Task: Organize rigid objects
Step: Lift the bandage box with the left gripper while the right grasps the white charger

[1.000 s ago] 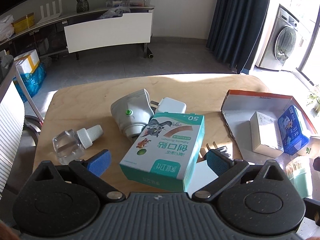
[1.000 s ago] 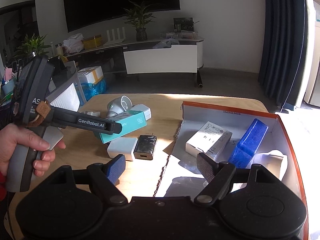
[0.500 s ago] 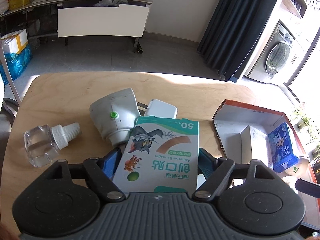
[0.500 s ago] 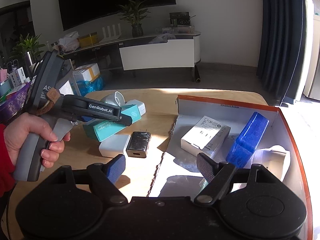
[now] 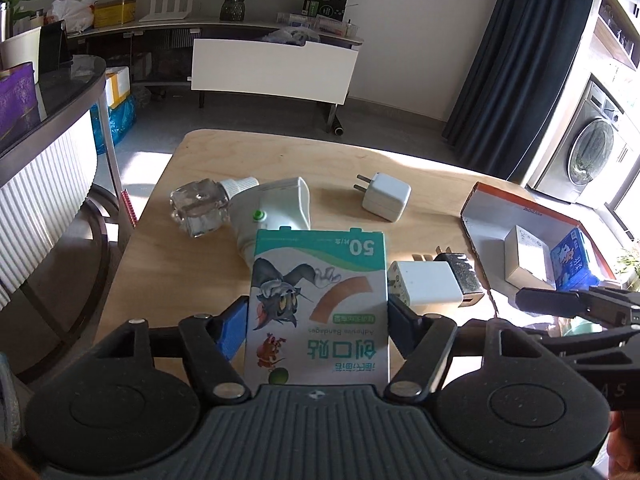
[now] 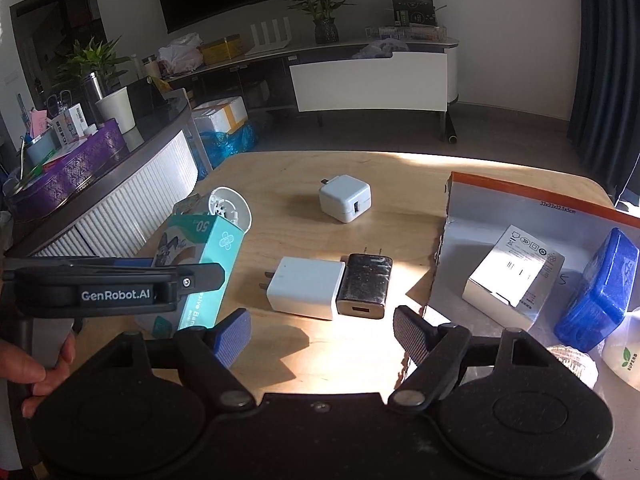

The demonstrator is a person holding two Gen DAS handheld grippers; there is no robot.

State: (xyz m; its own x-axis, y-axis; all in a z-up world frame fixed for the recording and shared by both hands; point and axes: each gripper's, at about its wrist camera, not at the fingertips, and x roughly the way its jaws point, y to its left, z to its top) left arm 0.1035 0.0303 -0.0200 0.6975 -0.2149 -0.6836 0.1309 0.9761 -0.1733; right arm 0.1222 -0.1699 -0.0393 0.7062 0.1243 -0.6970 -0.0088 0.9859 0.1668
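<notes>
A teal and white bandage box [image 5: 320,300] sits between the blue pads of my left gripper [image 5: 318,320]. The jaws are closing and the pads touch both long sides of the box. In the right wrist view the bandage box [image 6: 208,264] stands tilted up off the table, held by a person's hand on the left. My right gripper [image 6: 322,328] hangs open and empty above the table edge. Just beyond it lie a white charger [image 6: 306,294] and a black charger [image 6: 364,284] side by side. An orange-rimmed cardboard tray [image 6: 520,196] lies to the right.
A white cube charger [image 6: 346,203] lies mid-table. A white vaporizer [image 5: 276,212] and a clear bottle [image 5: 200,208] lie behind the bandage box. The tray holds a white carton [image 6: 516,276] and a blue pack [image 6: 600,292]. A ribbed white counter [image 6: 132,216] borders the table's left.
My left gripper slid around the bandage box and its jaws narrowed onto the box's sides; the box now tilts up. My right gripper shifted left from over the tray to over the chargers.
</notes>
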